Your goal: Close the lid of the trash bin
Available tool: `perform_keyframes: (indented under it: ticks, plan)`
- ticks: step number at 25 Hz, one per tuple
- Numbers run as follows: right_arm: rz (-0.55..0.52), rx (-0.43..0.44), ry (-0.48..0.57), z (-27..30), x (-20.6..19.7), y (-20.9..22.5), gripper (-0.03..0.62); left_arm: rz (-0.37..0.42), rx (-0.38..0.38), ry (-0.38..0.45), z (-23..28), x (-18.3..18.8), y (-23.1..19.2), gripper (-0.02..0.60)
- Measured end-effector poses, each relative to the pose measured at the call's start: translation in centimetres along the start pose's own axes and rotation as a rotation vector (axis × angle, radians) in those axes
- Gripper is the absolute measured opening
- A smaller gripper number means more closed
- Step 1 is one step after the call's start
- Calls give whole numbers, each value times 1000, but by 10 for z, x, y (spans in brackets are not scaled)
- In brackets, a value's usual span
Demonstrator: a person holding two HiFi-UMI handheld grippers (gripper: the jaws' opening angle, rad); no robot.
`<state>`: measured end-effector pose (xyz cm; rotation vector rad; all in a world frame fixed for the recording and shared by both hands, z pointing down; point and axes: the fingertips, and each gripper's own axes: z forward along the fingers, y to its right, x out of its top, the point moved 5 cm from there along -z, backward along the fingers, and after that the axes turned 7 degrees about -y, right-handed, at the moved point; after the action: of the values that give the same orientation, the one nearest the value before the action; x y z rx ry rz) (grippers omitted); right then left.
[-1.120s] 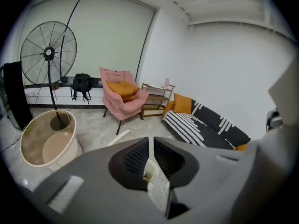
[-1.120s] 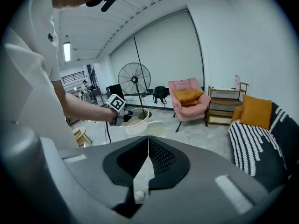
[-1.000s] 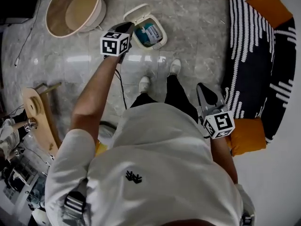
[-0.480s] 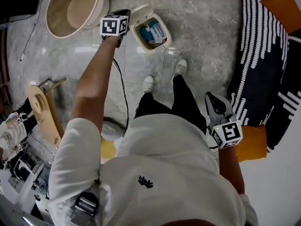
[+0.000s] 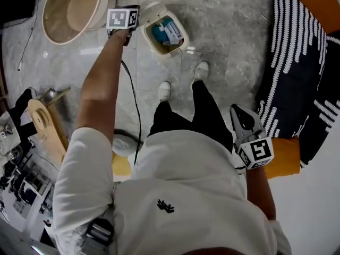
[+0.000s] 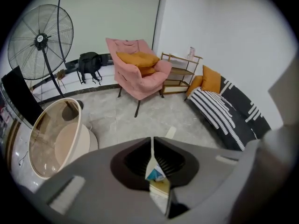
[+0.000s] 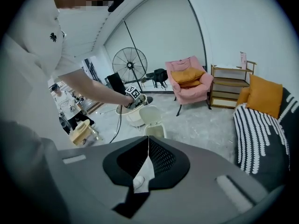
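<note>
Progress stands at the approach. The trash bin (image 5: pixel 185 42) sits on the marble floor (image 5: pixel 228 31) ahead of the person's feet. Its lid (image 5: pixel 151 9) is still swung up and back, so the mouth is open and blue and white rubbish (image 5: pixel 166 32) shows inside. As far as I can judge, none of the closing is done yet.

The left tool (image 6: pixel 153 146) is held out at arm's length, just beside the raised lid on its outer side, between the bin and a round beige tub (image 5: pixel 74 9). The head view does not show whether it touches the lid. In the left gripper view its 2 jaws are pressed together on nothing, and through the thin slit between them the rubbish in the bin shows below.

The right tool (image 7: pixel 148 146) hangs low by the person's right hip, well apart from the bin and near the striped sofa (image 5: pixel 287 62). Its 2 jaws are likewise together and hold nothing.

The whole closing is left, I would say. The left tool has to get behind the lid's top edge, tip it forward and down over the mouth, and seat it on the rim. The lid looks light and hinged, so a nudge should do. The risk is shoving the bin along the smooth floor instead.
</note>
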<state>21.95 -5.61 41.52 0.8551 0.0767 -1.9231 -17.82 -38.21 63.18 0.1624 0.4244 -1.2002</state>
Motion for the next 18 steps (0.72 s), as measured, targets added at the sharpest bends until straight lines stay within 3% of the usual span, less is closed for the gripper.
perform_keyframes:
  ticks: [7, 18]
  plan:
    - [15, 4, 0, 4, 2, 6, 3, 5, 6, -58, 12, -2, 3, 60]
    - [18, 18, 13, 10, 3, 5, 3, -7, -35, -80, 16, -15, 21, 60]
